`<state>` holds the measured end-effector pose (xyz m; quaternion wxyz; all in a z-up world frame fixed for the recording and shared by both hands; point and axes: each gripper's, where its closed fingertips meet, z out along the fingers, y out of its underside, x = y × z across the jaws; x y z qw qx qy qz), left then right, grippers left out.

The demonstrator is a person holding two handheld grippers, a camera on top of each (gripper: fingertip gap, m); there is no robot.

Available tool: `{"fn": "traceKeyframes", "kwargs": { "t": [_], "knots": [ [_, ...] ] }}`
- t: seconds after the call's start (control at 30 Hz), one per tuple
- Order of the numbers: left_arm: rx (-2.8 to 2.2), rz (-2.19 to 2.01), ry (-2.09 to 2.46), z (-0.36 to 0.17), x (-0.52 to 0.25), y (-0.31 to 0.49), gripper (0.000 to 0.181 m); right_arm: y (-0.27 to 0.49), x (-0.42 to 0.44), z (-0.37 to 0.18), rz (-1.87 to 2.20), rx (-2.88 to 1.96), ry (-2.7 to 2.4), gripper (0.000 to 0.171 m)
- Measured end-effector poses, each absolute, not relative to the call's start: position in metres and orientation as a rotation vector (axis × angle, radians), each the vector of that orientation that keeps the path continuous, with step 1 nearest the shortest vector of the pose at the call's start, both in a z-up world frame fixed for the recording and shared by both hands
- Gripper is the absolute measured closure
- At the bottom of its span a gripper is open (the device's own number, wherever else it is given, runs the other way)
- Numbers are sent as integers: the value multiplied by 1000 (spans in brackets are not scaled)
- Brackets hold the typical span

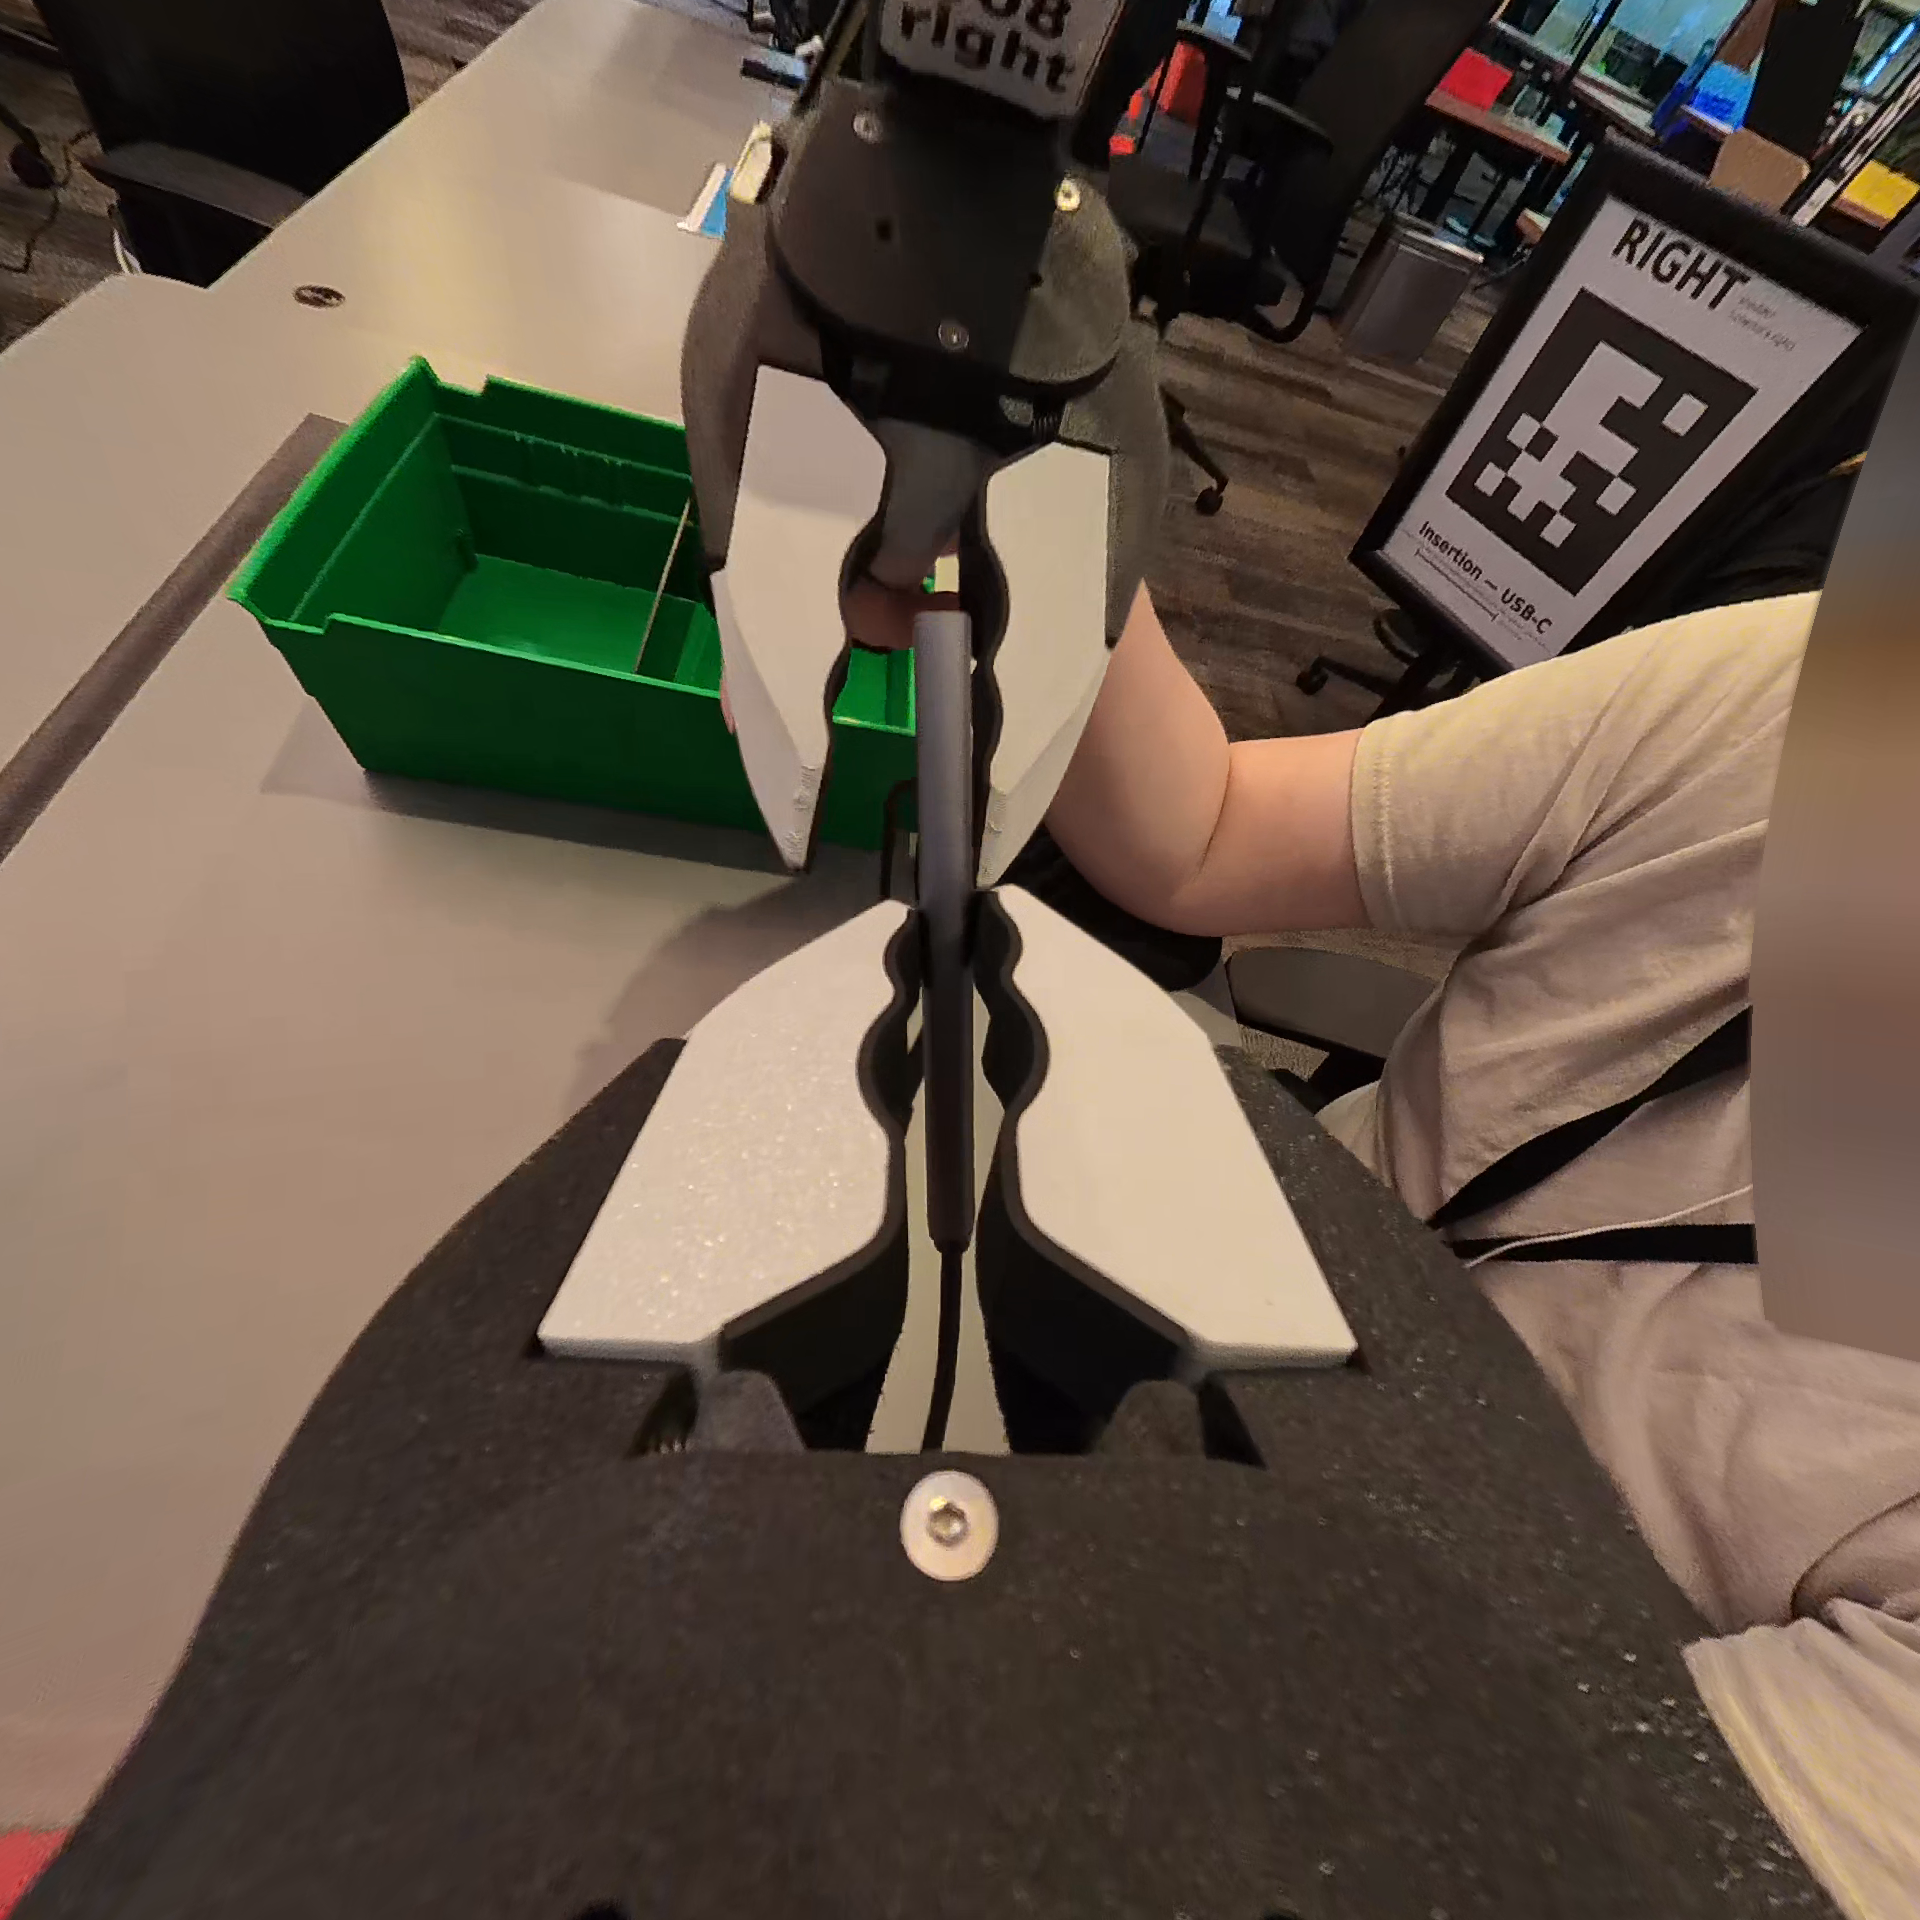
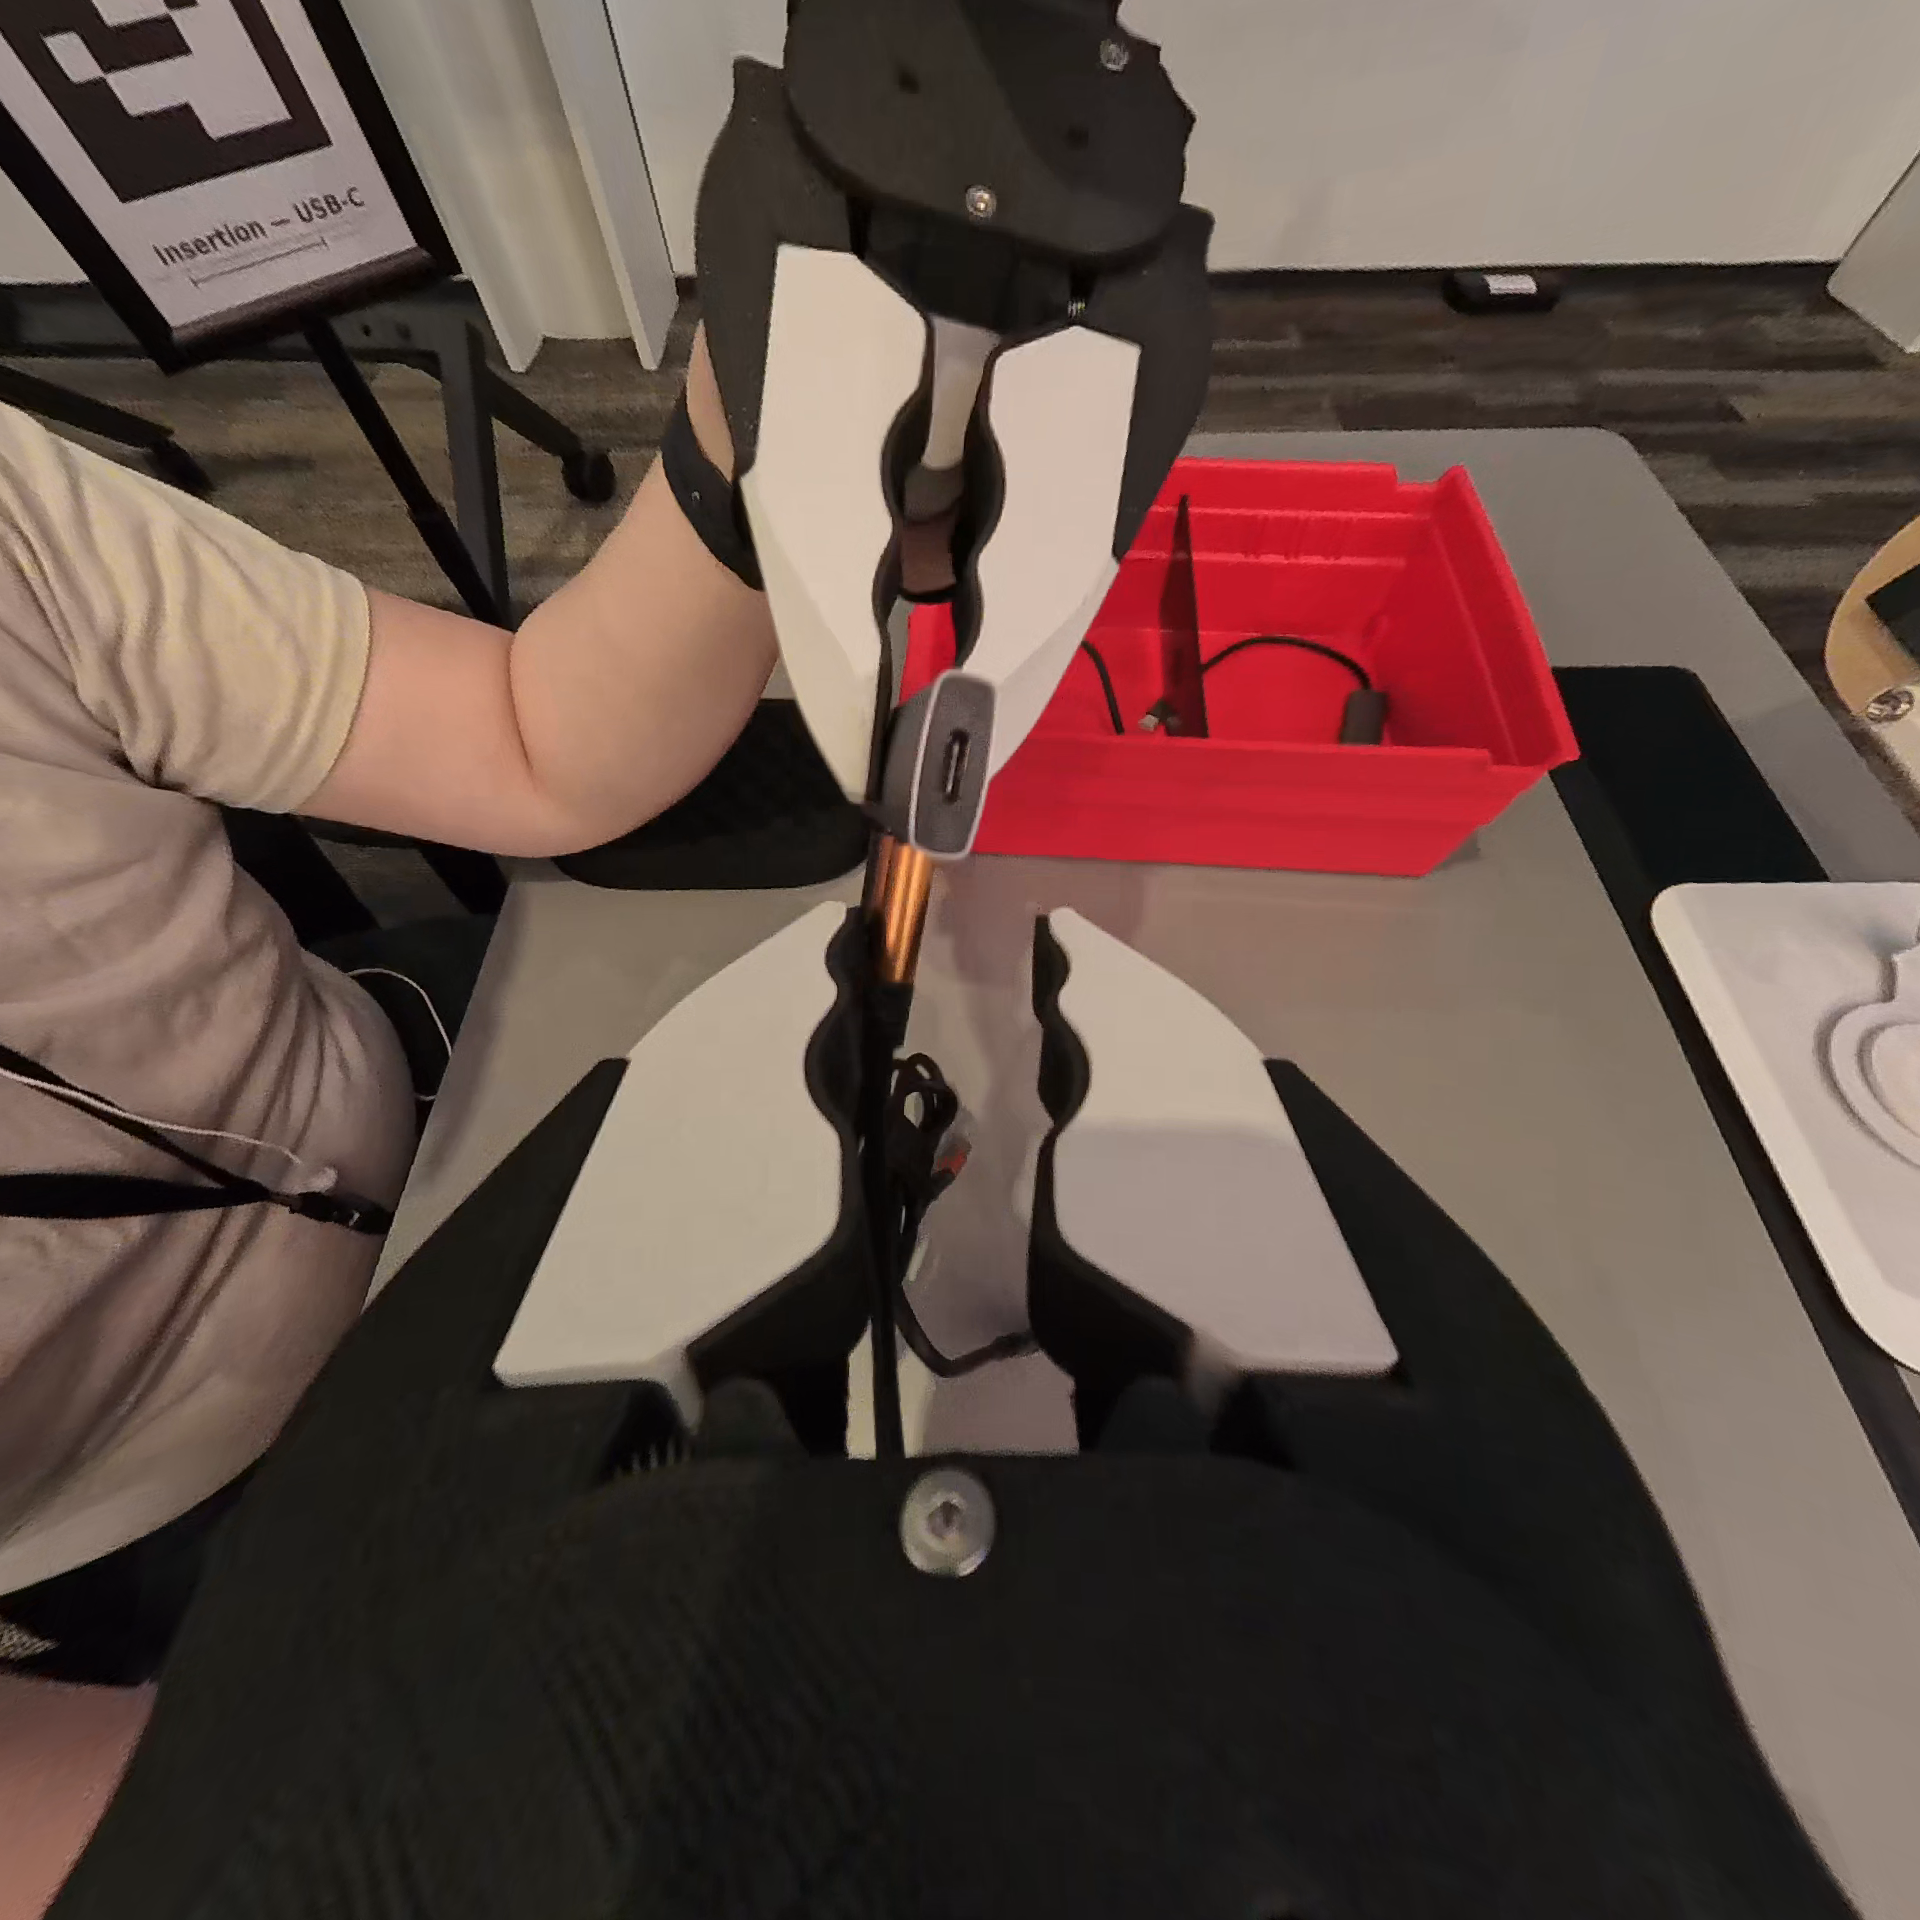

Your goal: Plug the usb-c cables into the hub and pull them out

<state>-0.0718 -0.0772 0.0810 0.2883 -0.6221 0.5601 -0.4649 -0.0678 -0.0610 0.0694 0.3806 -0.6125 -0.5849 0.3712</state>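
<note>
Two bins: green bin (image 1: pixel 582 665) at ten o'clock, red bin (image 2: pixel 1278 727) holding cables (image 2: pixel 1247 675). Left gripper (image 1: pixel 943 914) clamps the hub (image 1: pixel 943 790); right gripper (image 2: pixel 940 920) spread.

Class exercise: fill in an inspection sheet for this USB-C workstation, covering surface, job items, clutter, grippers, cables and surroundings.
Surface: grey table.
Job's things: dark hub; copper-coloured plug just beneath it.
Clutter: green bin; red bin; white tray.
Grippers: left gripper shut on hub; right gripper open.
Cables: spare cable in red bin; black tangle on table.
Surroundings: marker sign; office chair.
</note>
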Motion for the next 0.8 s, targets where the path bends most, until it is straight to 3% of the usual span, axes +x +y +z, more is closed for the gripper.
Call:
{"fn": "traceKeyframes", "kwargs": {
  "t": [0.3,0.43,0.5,0.6,0.7,0.8],
  "knots": [
    [-1650,-1212,1420,91,-82,-68,172,-67,-79,31,902,-1730,-1655,136],
    [-1654,-1180,1377,95,-91,-62,172,-67,-82,25,973,-1819,-1677,165],
    [-1648,-1175,1363,98,-95,-60,172,-64,-83,28,1011,-1828,-1641,164],
    [-1631,-1181,1343,103,-100,-60,172,-59,-76,21,942,-1861,-1648,149],
    [-1618,-1176,1319,107,-104,-58,172,-59,-76,23,926,-1811,-1679,166],
    [-1615,-1167,1298,109,-106,-55,172,-54,-78,24,866,-1786,-1675,167]
  ]
}}
